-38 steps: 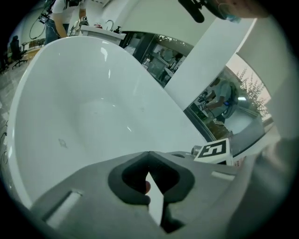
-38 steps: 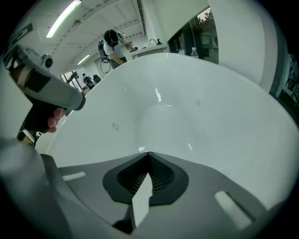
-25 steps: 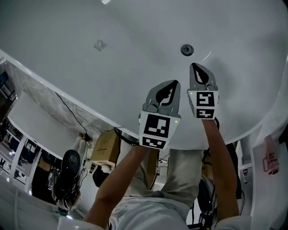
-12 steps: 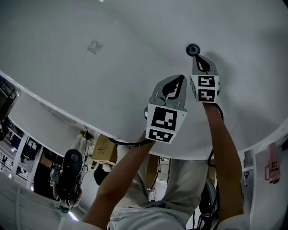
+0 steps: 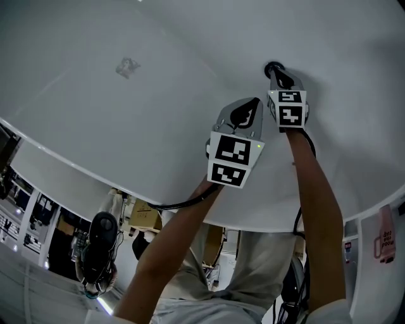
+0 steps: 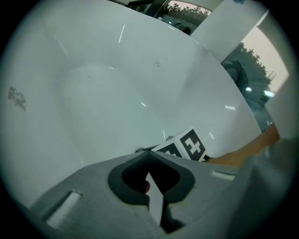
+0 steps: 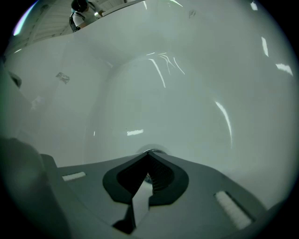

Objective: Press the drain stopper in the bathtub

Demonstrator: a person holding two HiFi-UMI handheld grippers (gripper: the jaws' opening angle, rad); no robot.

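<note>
The white bathtub (image 5: 158, 101) fills the head view. Its round dark drain stopper (image 5: 271, 64) sits on the tub floor at upper right. My right gripper (image 5: 277, 72) is shut, and its tip rests on the stopper. In the right gripper view the closed jaws (image 7: 149, 153) cover most of the stopper (image 7: 158, 151); only its metal rim shows past the tip. My left gripper (image 5: 254, 104) is shut on nothing and hovers just left of the right one, short of the drain. The left gripper view shows its closed tip (image 6: 148, 151) and the right gripper's marker cube (image 6: 187, 144) behind it.
A small grey mark (image 5: 128, 65) lies on the tub floor at left. The tub's curved rim (image 5: 76, 171) runs below the arms. A pink bottle (image 5: 384, 232) stands outside at right. A chrome fitting (image 7: 77, 13) sits at the tub's far end.
Both grippers have moved forward into the tub toward the drain. The right gripper's tip went from short of the stopper to resting on it; the left followed alongside.
</note>
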